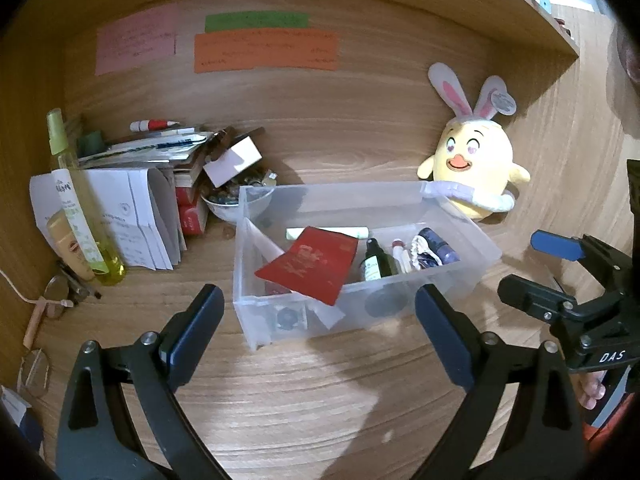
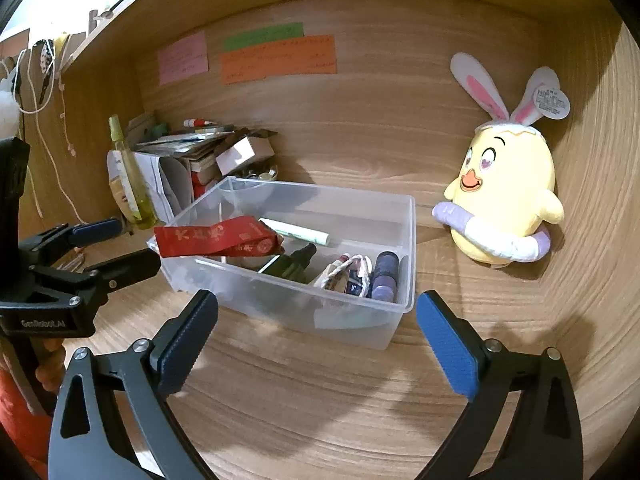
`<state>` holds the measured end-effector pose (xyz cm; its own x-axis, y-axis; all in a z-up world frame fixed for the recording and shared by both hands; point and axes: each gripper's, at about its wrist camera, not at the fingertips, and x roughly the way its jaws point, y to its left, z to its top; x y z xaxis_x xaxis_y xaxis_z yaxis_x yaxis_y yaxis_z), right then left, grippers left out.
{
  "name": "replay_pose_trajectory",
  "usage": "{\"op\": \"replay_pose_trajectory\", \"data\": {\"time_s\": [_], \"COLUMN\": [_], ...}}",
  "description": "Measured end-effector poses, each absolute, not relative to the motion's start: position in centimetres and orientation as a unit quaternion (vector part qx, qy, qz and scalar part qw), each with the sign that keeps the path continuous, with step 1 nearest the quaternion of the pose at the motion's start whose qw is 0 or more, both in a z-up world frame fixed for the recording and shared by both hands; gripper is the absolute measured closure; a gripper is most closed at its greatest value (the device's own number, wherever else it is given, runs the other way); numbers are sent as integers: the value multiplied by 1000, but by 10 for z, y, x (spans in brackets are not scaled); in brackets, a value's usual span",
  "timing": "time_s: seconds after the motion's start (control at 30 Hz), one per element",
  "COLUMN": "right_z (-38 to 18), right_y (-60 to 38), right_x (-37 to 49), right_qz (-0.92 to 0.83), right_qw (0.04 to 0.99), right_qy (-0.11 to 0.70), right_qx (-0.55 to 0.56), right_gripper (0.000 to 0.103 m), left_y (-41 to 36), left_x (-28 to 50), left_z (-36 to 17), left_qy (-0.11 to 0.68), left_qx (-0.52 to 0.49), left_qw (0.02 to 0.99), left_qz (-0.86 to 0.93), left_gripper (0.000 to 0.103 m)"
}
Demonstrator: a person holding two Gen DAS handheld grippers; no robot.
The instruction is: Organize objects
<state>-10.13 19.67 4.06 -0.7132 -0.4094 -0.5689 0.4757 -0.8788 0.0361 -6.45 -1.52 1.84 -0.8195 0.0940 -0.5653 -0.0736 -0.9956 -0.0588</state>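
A clear plastic bin stands on the wooden desk in front of both grippers. A red envelope lies tilted in it, leaning over the bin's rim. Beside it lie a dark green bottle, a purple bottle, a white tube and a small patterned pouch. My left gripper is open just short of the bin's near wall, holding nothing. My right gripper is open too, empty, near the bin's right corner.
A yellow plush chick with rabbit ears leans on the back wall right of the bin. Left of the bin are a stack of papers and boxes, a bowl, a yellow spray bottle and glasses.
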Motion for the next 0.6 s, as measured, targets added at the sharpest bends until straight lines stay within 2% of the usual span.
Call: {"op": "replay_pose_trajectory", "data": {"time_s": [0.6], "right_z": [42], "right_y": [197], "right_x": [-93], "right_qz": [-925], "right_qw": [242], "right_qy": [55], "right_qx": [289], "right_gripper": [3], "left_y": [-20], "left_x": [-66], "left_z": [13], "left_qy": [-37], "left_qx": [-308], "left_qw": [43], "left_qz": [950], "left_gripper": [4]}}
